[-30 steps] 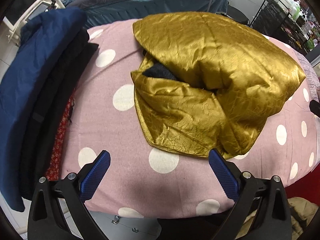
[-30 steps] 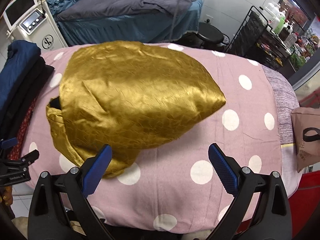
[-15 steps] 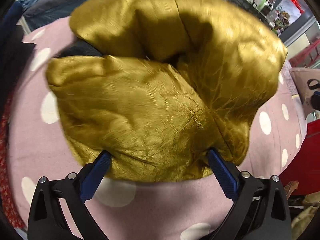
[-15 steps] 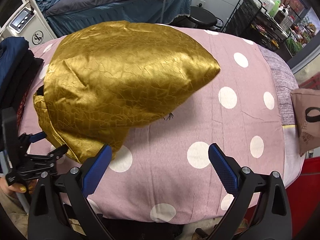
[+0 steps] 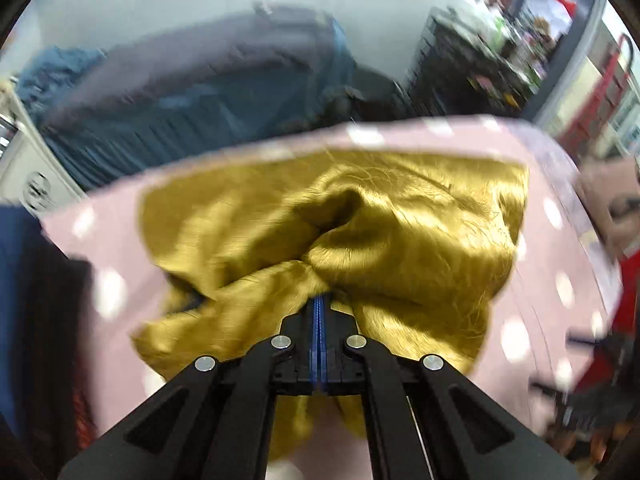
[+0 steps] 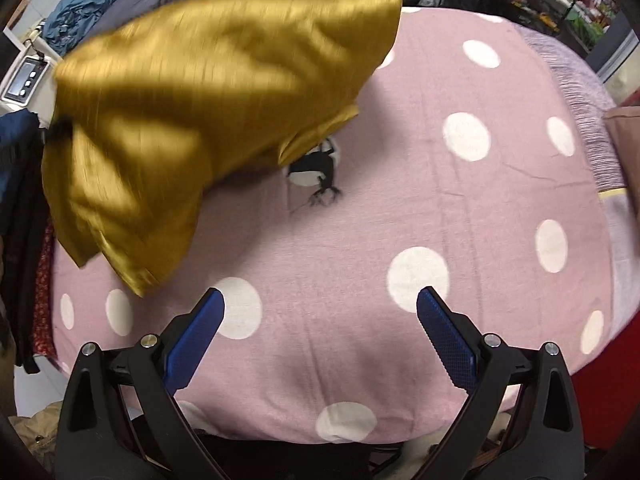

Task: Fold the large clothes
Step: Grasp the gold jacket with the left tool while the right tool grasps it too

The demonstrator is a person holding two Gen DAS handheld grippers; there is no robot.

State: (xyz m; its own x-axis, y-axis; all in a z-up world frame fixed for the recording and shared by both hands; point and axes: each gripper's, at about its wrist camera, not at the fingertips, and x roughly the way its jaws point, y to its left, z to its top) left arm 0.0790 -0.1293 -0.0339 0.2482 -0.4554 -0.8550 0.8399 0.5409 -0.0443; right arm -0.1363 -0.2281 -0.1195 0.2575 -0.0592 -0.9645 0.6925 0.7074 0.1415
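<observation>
Dark folded clothes (image 6: 20, 184) sit stacked at your left, along the edge of the pink polka-dot sheet (image 6: 400, 208); a small black scrap (image 6: 316, 168) lies mid-sheet. Your left gripper (image 5: 320, 300) is pressed together, pinching the gold jacket (image 5: 360, 240) at a bunched fold. Your right gripper (image 6: 320, 312) is spread wide, holding nothing; the jacket (image 6: 192, 92) hangs lifted ahead-left of it, blurred.

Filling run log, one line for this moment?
left tongs: shut on gold jacket, lifting | right tongs: open, idle | polka-dot sheet
</observation>
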